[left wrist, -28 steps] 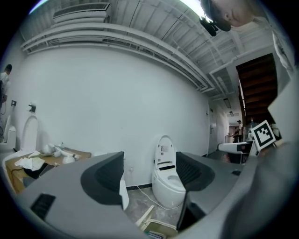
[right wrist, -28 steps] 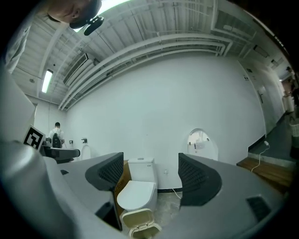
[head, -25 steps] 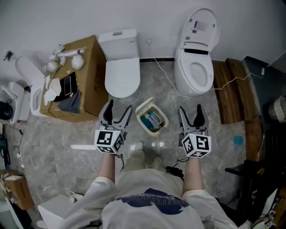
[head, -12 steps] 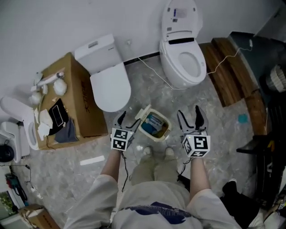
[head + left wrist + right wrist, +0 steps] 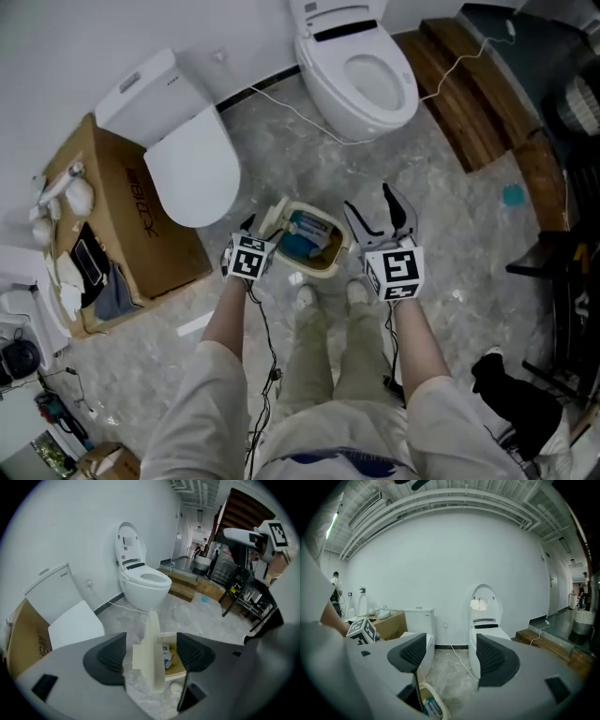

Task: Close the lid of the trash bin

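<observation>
A small cream trash bin (image 5: 325, 260) stands on the marbled floor just ahead of the person's shoes, with blue and white packets inside. Its lid (image 5: 273, 217) stands upright at the bin's left side. My left gripper (image 5: 256, 229) points steeply down and straddles that lid. In the left gripper view the lid (image 5: 153, 665) rises between the open jaws with a gap on each side, and the bin (image 5: 176, 669) lies behind it. My right gripper (image 5: 375, 214) hovers open at the bin's right with nothing between its jaws; in its own view the bin (image 5: 434, 708) shows low on the left.
A closed white toilet (image 5: 187, 159) and a cardboard box (image 5: 127, 220) stand to the left. An open toilet (image 5: 370, 80) stands beyond the bin, with a cable (image 5: 281, 101) on the floor. Wooden planks (image 5: 469, 89) and a black rack (image 5: 562, 281) lie to the right.
Both grippers have come down towards the bin. The left one dropped furthest, tipped downward and now has the upright lid between its jaws. The head camera leaned forward over the bin.
</observation>
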The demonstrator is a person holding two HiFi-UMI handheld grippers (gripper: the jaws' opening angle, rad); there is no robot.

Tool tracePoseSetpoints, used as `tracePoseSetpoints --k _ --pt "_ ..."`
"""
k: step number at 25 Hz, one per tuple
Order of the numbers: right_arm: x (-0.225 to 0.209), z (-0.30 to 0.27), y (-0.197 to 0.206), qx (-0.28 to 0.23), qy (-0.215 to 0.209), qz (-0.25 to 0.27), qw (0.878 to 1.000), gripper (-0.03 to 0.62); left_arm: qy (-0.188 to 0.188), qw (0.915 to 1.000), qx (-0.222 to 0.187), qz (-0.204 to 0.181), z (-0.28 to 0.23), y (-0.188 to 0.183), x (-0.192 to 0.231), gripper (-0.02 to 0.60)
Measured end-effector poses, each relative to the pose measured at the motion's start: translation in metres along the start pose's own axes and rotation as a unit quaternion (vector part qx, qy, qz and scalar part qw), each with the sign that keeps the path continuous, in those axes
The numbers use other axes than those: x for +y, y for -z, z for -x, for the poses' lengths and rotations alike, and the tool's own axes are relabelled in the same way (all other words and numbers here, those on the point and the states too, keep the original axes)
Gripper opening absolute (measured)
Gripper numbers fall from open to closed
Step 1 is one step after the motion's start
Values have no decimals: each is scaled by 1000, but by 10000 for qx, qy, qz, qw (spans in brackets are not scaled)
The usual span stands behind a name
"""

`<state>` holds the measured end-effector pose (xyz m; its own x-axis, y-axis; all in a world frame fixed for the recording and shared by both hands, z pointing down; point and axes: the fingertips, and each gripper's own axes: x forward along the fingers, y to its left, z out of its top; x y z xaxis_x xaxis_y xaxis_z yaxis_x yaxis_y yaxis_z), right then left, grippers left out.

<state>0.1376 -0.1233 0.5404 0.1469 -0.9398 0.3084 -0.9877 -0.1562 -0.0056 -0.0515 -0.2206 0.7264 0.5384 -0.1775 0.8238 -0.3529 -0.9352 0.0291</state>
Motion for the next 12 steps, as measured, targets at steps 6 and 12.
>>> tracePoseSetpoints --k 6,12 --pt "-12 -12 51 436 99 -235 9987 341 206 9990 398 -95 -16 1 -2 328" --pt "-19 -14 64 479 188 -397 9979 341 498 9961 648 -328 -21 2 -12 311"
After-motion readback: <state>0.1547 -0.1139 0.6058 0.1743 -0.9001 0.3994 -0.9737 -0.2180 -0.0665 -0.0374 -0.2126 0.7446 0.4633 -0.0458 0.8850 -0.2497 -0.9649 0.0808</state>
